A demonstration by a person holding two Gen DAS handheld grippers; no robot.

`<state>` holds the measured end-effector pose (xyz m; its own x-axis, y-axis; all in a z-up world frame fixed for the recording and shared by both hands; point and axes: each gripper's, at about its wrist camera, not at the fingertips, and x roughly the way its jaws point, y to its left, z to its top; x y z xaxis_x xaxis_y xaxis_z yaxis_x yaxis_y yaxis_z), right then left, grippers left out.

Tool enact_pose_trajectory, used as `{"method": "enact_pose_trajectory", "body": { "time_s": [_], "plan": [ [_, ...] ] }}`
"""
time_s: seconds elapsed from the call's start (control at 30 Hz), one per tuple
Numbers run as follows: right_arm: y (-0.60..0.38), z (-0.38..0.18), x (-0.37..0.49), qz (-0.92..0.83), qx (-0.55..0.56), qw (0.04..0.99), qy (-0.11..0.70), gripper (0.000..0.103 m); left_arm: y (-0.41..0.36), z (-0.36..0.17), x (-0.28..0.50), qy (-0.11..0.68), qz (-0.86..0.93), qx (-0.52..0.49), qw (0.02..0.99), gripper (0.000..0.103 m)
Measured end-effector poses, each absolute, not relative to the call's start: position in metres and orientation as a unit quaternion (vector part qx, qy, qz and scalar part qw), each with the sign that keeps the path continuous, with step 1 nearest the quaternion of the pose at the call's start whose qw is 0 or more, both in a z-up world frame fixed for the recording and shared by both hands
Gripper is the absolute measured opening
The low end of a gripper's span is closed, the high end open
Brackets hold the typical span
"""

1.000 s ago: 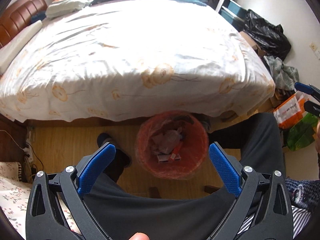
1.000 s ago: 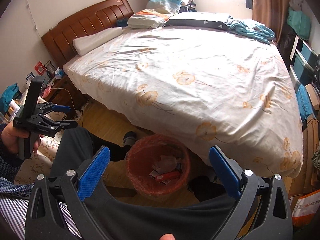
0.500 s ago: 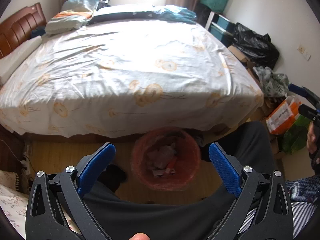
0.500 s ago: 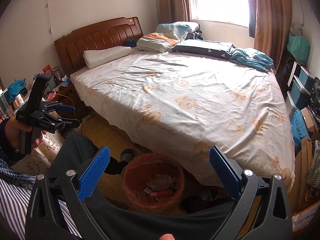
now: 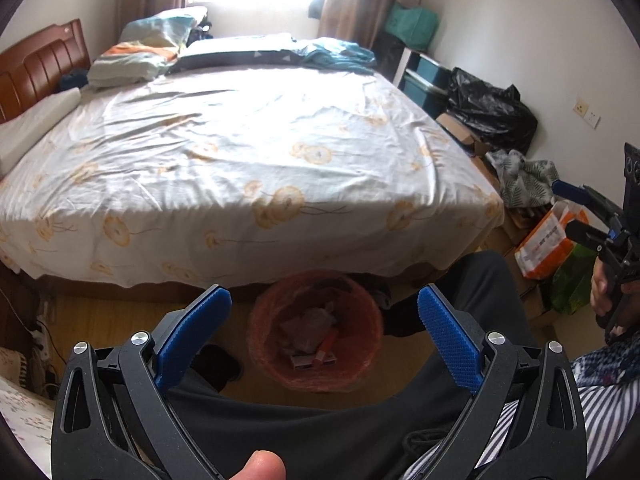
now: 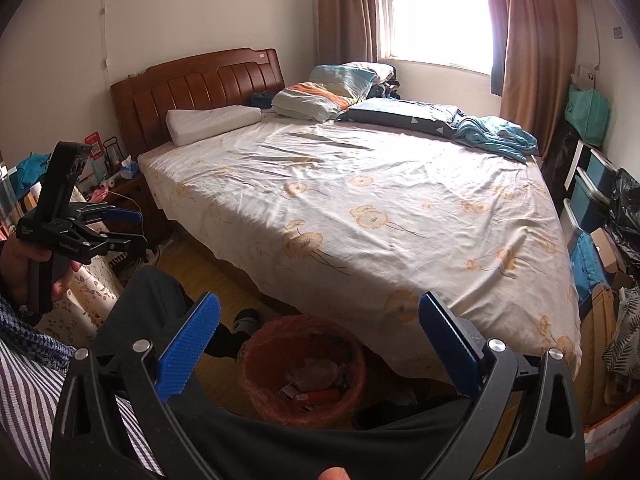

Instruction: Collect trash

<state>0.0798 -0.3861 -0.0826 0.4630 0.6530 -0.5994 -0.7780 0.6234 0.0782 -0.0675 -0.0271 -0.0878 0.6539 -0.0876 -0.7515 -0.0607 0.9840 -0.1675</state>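
Observation:
An orange-lined waste bin (image 5: 316, 332) stands on the wooden floor at the foot of the bed, between the person's legs; it also shows in the right wrist view (image 6: 304, 372). It holds crumpled wrappers and small red and white packets (image 5: 316, 346). My left gripper (image 5: 324, 312) is open and empty, held above and short of the bin. My right gripper (image 6: 316, 320) is open and empty, also above the bin. Each gripper shows in the other's view, the right one (image 5: 576, 210) and the left one (image 6: 128, 226).
A large bed (image 5: 240, 152) with a flowered sheet fills the middle. Pillows and folded blankets (image 6: 332, 92) lie at its head. A black bag (image 5: 488, 108), boxes and an orange-white bag (image 5: 548, 240) crowd the right wall. A cluttered nightstand (image 6: 108, 184) stands at left.
Both grippers have tilted upward and back, so the bin sits lower and smaller in both views and more of the room shows. Both stay open and empty.

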Motion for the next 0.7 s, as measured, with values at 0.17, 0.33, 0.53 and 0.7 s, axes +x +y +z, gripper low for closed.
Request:
{"method": "enact_pose_trajectory", "body": {
  "time_s": [0.17, 0.33, 0.53, 0.7],
  "plan": [
    [-0.393, -0.084, 0.075, 0.405, -0.098, 0.857, 0.304, 0.098, -0.029, -0.089, -0.076, 0.42, 0.002, -0.093, 0.903, 0.097],
    [-0.4, -0.084, 0.073, 0.391, -0.091, 0.861, 0.313, 0.098, -0.028, -0.087, -0.083, 0.424, 0.01, -0.093, 0.901, 0.097],
    [-0.406, -0.085, 0.069, 0.379, -0.098, 0.863, 0.32, 0.098, -0.029, -0.082, -0.092, 0.43, 0.026, -0.084, 0.899, 0.097],
    [-0.407, -0.086, 0.065, 0.372, -0.106, 0.863, 0.325, 0.098, -0.035, -0.08, -0.098, 0.427, 0.03, -0.077, 0.901, 0.097]
  ]
}}
